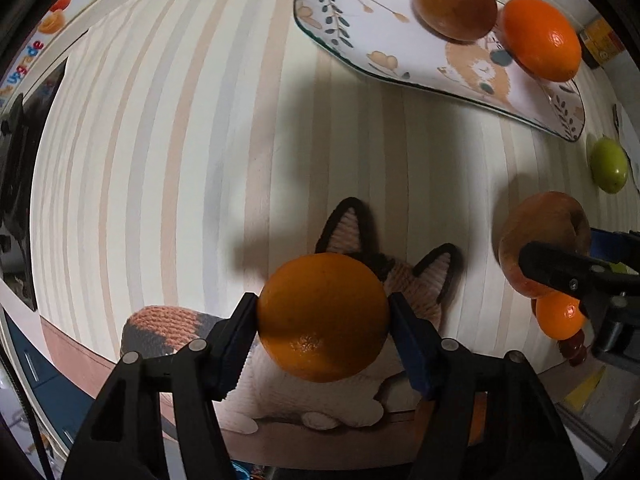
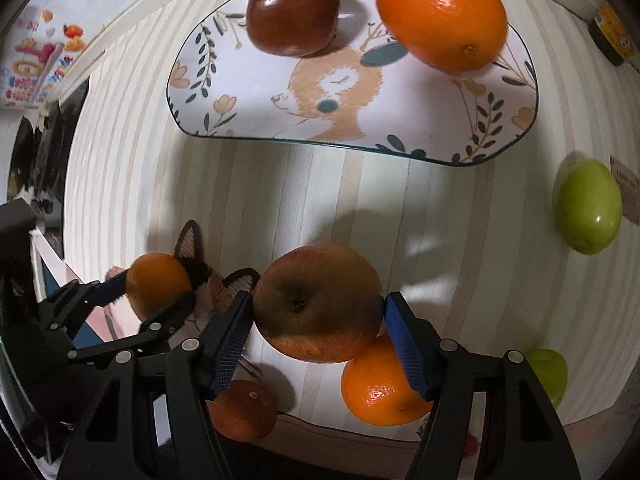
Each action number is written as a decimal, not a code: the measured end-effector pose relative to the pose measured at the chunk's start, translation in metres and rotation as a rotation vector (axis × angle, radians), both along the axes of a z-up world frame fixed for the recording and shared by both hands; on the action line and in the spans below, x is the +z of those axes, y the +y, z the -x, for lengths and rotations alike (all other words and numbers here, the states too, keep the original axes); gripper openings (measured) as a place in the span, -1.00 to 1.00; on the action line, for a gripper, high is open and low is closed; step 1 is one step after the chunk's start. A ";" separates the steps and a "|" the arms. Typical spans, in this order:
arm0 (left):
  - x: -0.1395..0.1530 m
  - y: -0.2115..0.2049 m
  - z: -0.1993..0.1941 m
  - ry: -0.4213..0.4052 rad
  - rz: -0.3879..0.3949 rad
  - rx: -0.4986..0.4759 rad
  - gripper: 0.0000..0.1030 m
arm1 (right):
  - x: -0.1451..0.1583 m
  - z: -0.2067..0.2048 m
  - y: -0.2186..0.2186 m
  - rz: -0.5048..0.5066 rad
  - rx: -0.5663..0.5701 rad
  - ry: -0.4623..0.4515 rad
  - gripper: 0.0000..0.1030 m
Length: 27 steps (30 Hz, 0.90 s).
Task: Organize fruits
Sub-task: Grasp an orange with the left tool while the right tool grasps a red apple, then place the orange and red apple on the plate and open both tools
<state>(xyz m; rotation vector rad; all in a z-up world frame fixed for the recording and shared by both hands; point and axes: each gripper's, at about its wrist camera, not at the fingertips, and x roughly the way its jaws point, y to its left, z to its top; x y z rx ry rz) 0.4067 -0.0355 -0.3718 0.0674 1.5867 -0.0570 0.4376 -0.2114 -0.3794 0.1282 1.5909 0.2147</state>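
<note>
Near the table's [image 1: 168, 128] front edge, the left gripper [image 1: 323, 318] pinches an orange [image 1: 323, 316] between its 2 fingers, above a cat-shaped cushion [image 1: 360, 380]. Just beside it, the right gripper [image 2: 318, 312] clamps a reddish-brown apple [image 2: 318, 302]. Toward the far edge, a plate [image 2: 280, 120] carries 1 dark red apple [image 2: 292, 14] and 1 orange [image 2: 442, 14]. A green apple [image 2: 588, 206] lies by the right edge.

Orange [image 1: 322, 316] & brownish apple [image 2: 318, 302] in grippers; red apple [image 2: 292, 14], orange [image 2: 442, 14] on plate [image 2: 280, 120].
</note>
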 end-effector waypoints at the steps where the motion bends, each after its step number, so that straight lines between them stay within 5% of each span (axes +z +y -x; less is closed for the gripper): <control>1: 0.000 0.001 0.001 -0.001 -0.004 0.000 0.22 | 0.000 0.000 0.002 0.007 0.003 0.000 0.36; 11: 0.006 -0.008 -0.004 -0.016 -0.020 0.000 0.21 | 0.000 0.008 0.031 0.073 0.093 -0.040 0.35; 18: 0.041 -0.003 -0.011 -0.060 0.027 0.006 0.21 | 0.026 0.009 0.022 0.014 0.010 -0.118 0.34; 27: 0.097 0.010 -0.100 -0.139 0.111 0.044 0.21 | 0.072 -0.046 -0.006 -0.043 -0.083 -0.215 0.34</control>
